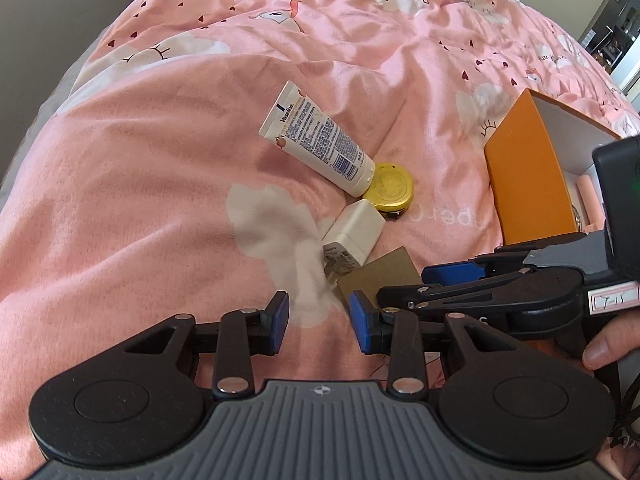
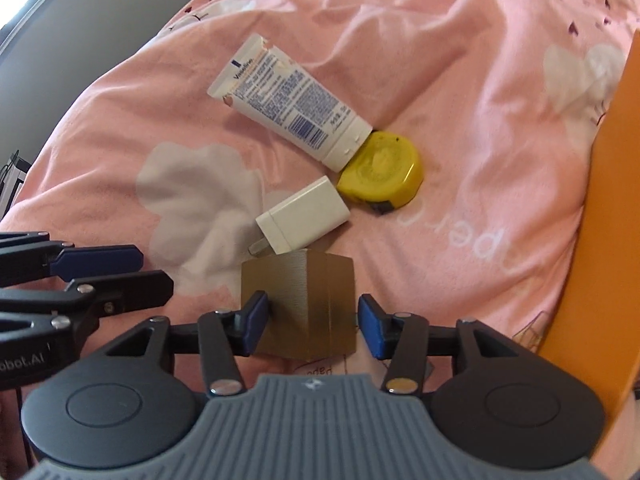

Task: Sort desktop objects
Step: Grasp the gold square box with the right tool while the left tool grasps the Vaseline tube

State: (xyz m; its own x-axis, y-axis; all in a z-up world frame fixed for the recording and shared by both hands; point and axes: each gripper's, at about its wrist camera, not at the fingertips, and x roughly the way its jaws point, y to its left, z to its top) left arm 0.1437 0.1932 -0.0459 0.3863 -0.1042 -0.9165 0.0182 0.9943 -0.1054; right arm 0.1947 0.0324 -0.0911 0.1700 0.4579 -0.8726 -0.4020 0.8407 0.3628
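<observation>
a gold-brown block sits between the right gripper's blue pads on a pink bed cover.

in the right wrist view, low in the middle, the right gripper [image 2: 311, 326] has its jaws apart around the gold-brown block [image 2: 298, 304]; the left pad looks to touch it and the right pad shows a thin gap, so i cannot tell if it is squeezed. the block looks shiny and brushed, with flat sides. in the left wrist view the left gripper [image 1: 319, 322] is spread with nothing inside. farther up lie a white charger [image 2: 304, 214], then a yellow tape measure [image 2: 382, 170], then a white cream tube [image 2: 288, 98] touching it. an orange box [image 1: 528, 176] stands at the right edge.
</observation>
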